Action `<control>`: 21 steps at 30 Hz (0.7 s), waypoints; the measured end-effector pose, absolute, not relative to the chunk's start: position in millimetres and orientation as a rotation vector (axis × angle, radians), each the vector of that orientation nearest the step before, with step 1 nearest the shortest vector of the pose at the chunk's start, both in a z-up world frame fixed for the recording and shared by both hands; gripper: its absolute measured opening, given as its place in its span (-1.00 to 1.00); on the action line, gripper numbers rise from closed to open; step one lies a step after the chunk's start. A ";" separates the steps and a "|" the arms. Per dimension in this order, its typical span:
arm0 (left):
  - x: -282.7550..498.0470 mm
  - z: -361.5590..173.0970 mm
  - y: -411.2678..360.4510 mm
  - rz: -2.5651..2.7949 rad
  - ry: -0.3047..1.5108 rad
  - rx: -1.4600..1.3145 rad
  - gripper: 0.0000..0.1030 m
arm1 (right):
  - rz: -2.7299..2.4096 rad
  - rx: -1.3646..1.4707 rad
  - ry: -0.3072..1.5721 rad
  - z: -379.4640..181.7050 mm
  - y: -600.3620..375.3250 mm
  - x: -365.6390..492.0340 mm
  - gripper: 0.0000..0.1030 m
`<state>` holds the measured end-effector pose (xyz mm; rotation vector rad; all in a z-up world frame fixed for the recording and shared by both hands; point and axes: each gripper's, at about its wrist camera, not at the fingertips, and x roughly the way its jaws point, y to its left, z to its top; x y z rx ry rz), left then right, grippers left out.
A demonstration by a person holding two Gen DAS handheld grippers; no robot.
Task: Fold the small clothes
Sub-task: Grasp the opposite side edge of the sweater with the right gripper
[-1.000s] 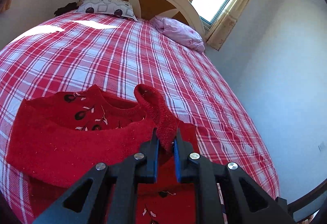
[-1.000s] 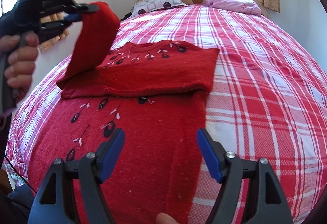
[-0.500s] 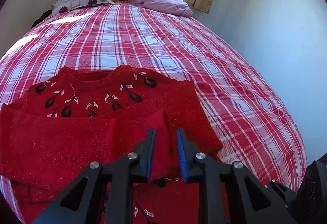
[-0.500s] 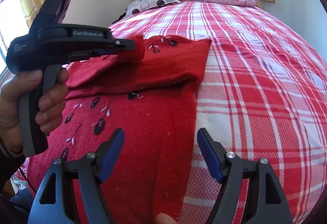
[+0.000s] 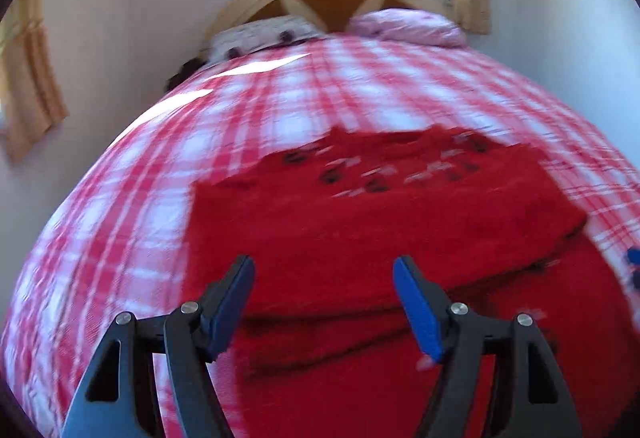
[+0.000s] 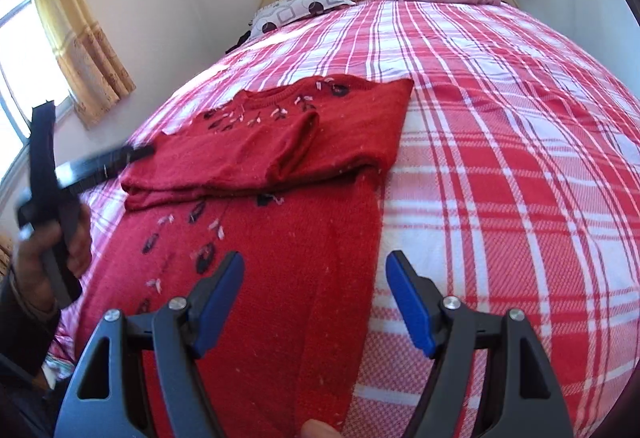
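Left gripper (image 5: 322, 308) hovers over the red sweater (image 5: 360, 230), its jaws opening with nothing pinched between them. Right gripper (image 6: 314, 296) gapes wide above the sweater's lower body, holding nothing. Only the right wrist view shows both sleeves folded across the chest and the hand (image 6: 52, 250) gripping the left tool; the left view is blurred. Underneath lies the plaid bedspread (image 6: 500, 158).

Left wrist view motion-blurred; red sweater (image 5: 360, 222) bottom hem cut off, embroidery prob. flowers, unclear
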<state>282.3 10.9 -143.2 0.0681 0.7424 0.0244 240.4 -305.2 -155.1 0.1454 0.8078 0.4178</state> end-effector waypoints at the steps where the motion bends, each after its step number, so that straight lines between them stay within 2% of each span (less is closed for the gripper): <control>1: 283.1 -149.2 24.6 0.075 0.757 0.064 0.41 | 0.426 0.151 0.812 -148.2 -304.6 244.7 0.44; 5: 284.1 -172.7 57.5 0.133 0.806 -0.002 0.41 | 0.461 0.171 0.827 -125.6 -294.9 264.8 0.41; 11: 284.4 -186.9 69.0 0.086 0.829 -0.059 0.41 | 0.474 0.179 0.900 -125.9 -258.5 309.0 0.35; 17: 276.3 -185.8 74.3 0.024 0.794 -0.127 0.41 | 0.409 0.171 0.966 -151.9 -234.0 343.7 0.22; 21: 280.2 -192.8 75.7 -0.020 0.843 -0.157 0.41 | 0.369 0.175 1.011 -165.4 -229.1 355.2 0.02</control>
